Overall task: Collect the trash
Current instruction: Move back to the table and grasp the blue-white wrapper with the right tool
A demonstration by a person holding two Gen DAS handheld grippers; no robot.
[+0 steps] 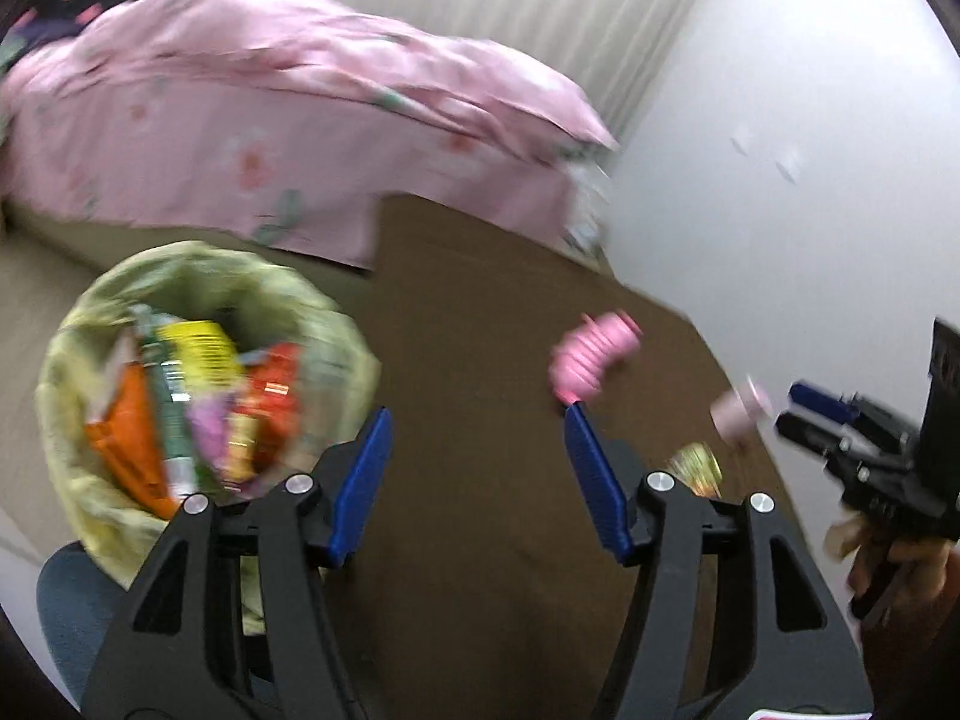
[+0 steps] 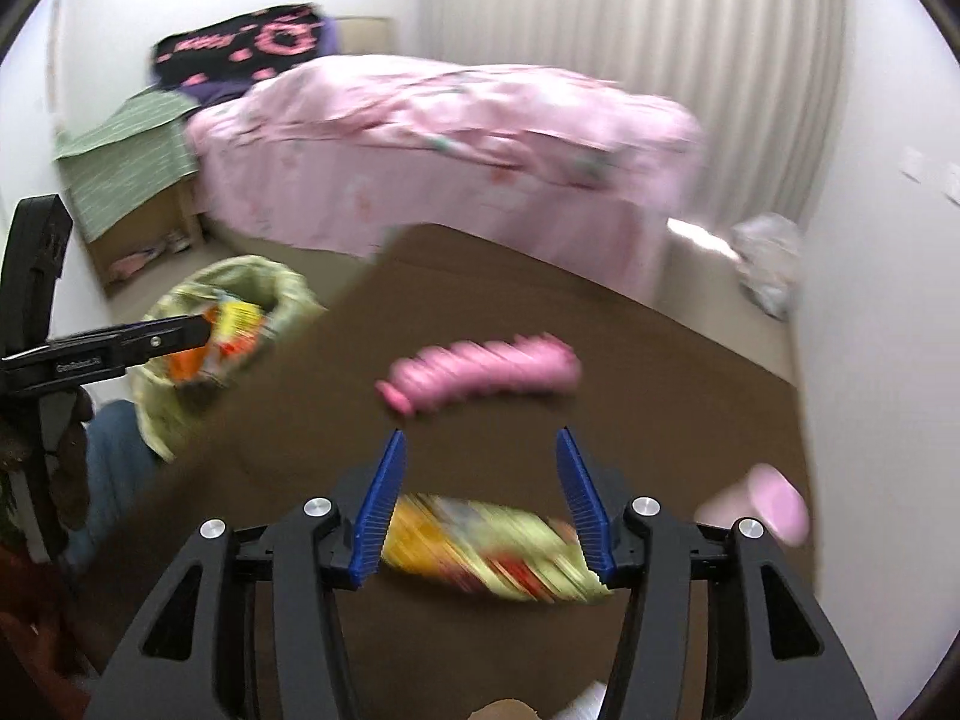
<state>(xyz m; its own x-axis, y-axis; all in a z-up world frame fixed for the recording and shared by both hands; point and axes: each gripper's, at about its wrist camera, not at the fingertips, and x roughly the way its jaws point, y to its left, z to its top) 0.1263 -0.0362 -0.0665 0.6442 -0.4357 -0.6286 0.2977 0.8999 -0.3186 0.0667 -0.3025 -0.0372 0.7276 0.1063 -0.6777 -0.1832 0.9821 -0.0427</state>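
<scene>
Pink bedding covers the bed behind a brown table. Off the table's left edge stands a bin lined with a yellow-green bag and holding wrappers. On the table lie a pink ribbed toy, a pink cup and a yellow wrapper. The right gripper is spread wide, the wrapper lying between its blue fingers, blur hiding any contact. The left gripper hangs spread and empty beside the bin.
</scene>
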